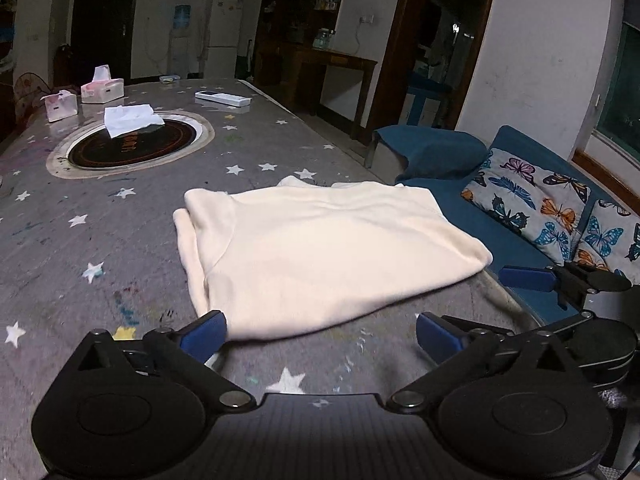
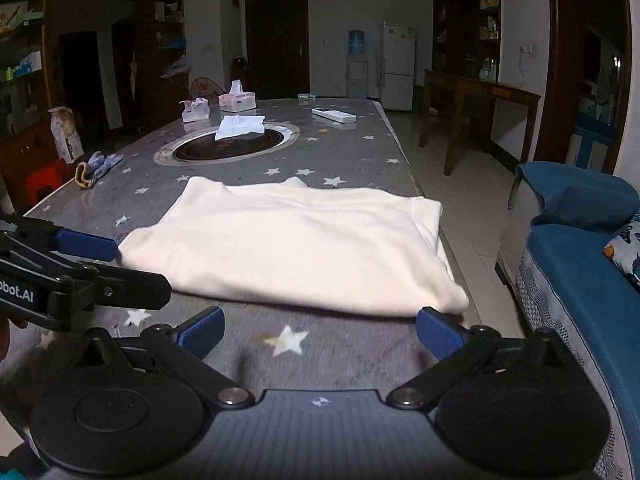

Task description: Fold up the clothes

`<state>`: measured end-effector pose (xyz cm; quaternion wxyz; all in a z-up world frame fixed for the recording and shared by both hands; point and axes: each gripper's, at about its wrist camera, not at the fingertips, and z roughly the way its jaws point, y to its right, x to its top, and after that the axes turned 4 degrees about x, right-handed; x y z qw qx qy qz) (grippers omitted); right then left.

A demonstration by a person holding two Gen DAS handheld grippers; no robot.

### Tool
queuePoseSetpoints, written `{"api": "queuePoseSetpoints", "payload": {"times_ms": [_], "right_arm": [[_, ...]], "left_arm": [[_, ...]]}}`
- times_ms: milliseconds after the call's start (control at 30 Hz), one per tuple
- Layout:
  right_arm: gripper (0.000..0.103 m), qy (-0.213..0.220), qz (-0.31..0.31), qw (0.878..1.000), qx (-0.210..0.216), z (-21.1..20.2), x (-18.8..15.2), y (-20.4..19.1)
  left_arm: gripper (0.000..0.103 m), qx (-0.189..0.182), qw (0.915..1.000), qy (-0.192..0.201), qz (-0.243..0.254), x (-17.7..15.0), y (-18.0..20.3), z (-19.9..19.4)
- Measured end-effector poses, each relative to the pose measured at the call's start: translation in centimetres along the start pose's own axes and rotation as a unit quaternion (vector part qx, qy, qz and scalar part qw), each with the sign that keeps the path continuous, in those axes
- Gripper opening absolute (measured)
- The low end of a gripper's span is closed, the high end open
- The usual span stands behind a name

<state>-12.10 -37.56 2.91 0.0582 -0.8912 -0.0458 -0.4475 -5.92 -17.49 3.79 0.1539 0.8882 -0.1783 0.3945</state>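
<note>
We start with the bench (image 2: 344,360), a long grey surface printed with white stars, one of it, with a single round dark inset plate (image 2: 230,146) set into its middle; beside it on the right runs one blue sofa (image 2: 580,280) carrying butterfly-print cushions (image 1: 536,204), of which we count two in the left wrist view, the second cut by the frame edge. The task's thing is one cream garment (image 2: 292,248), already folded into a broad flat rectangle and lying on the near end of the bench, close to its right edge and well apart from the far clutter. Its long axis runs across our view, left to right, with the thick folded edge facing us. It lies just ahead of both sets of fingers: the left gripper (image 1: 320,332) stands at the garment's near left corner, its left finger just at the hem, and the right gripper (image 2: 320,332) stands at the near right corner, its right finger just at the cloth there, though we cannot tell whether either touches. Each gripper is about as near as the other, so we judge any further fold would take both corners together. Both pairs of fingers stand wide apart with nothing between them. Farther off we count two pink tissue boxes (image 2: 237,100), one loose white tissue pack (image 2: 239,126) on the plate, one white remote (image 2: 334,115), and one blue cloth (image 2: 98,164) at the left edge
</note>
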Motion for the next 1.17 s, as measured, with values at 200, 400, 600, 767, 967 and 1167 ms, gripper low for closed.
{"api": "queuePoseSetpoints", "payload": {"times_ms": [200, 400, 600, 767, 967, 1167], "right_arm": [[0.103, -0.005, -0.004, 1.000, -0.011, -0.3, -0.5, -0.6], [0.103, -0.005, -0.004, 1.000, -0.014, -0.8, -1.0, -1.1], [0.103, 0.000, 0.002, 1.000, -0.013, -1.4, -1.5, -1.3], [0.103, 0.001, 0.003, 1.000, -0.010, -1.7, -1.8, -1.5], [0.103, 0.003, 0.000, 1.000, -0.010, -1.9, -2.1, -2.0], [0.103, 0.007, -0.004, 1.000, -0.013, -2.1, -2.3, -2.3]], "left_arm": [[0.103, 0.012, 0.9999, -0.009, -0.007, -0.9, -0.2, -0.3], [0.103, 0.020, 0.9996, -0.014, -0.012, -1.6, -0.1, -0.9], [0.103, 0.023, 0.9996, -0.011, -0.014, -2.1, 0.1, -1.5], [0.103, 0.025, 0.9995, -0.015, -0.014, -2.6, 0.3, -1.8], [0.103, 0.023, 0.9995, -0.014, -0.018, -2.8, 0.4, -2.2], [0.103, 0.033, 0.9993, -0.006, -0.014, -2.8, 0.4, -2.5]]}}
